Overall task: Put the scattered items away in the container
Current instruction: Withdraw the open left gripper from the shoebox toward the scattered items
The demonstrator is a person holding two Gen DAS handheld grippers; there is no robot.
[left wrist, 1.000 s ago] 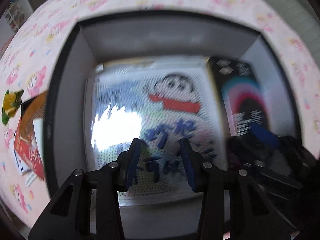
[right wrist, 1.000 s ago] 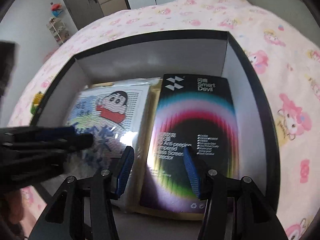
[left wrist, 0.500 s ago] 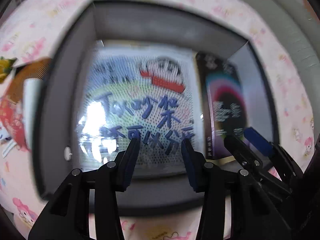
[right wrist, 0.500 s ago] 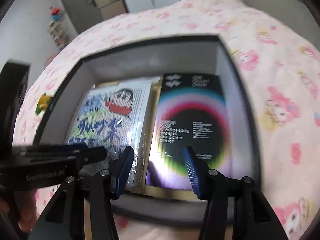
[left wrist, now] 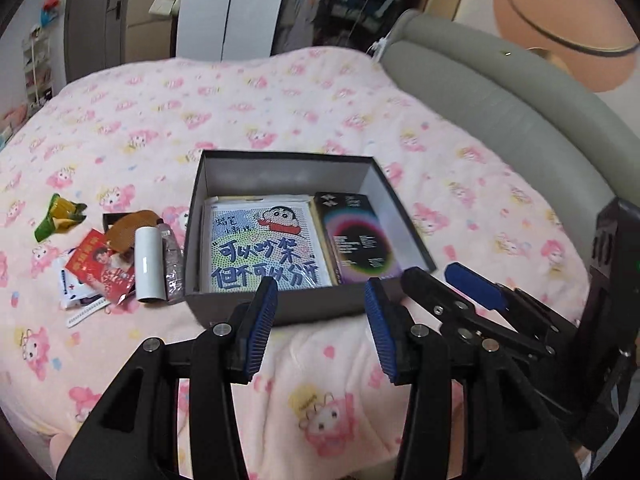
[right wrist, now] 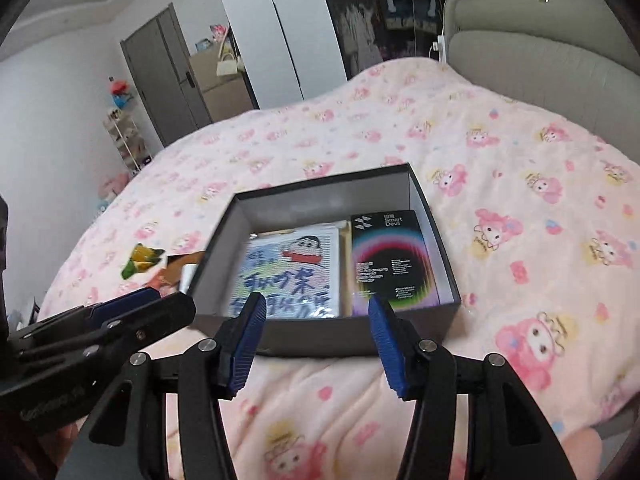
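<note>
A dark open box [left wrist: 280, 307] [right wrist: 320, 338] sits on the pink bed. Inside lie a cartoon bead-art sheet [left wrist: 264, 254] [right wrist: 292, 276] and a black Smart Devil package [left wrist: 358, 240] [right wrist: 390, 258]. Left of the box lie scattered items: a white cylinder [left wrist: 149, 264], a clear small bottle [left wrist: 171, 256], a brown comb [left wrist: 128, 230], a red packet [left wrist: 100, 266] and a green-yellow wrapper [left wrist: 60, 216] [right wrist: 140, 260]. My left gripper [left wrist: 320, 312] is open and empty, just before the box's near wall. My right gripper [right wrist: 316, 336] is open and empty, beside it.
The bed has a pink cartoon-print cover [left wrist: 280, 108]. A grey padded headboard [left wrist: 500, 92] curves along the right. Wardrobes and a door [right wrist: 168, 76] stand beyond the bed. The right gripper's body [left wrist: 480, 312] shows at the right of the left wrist view.
Both grippers have pulled back and up out of the box. The box and bed now show whole. Both stay open and empty.
</note>
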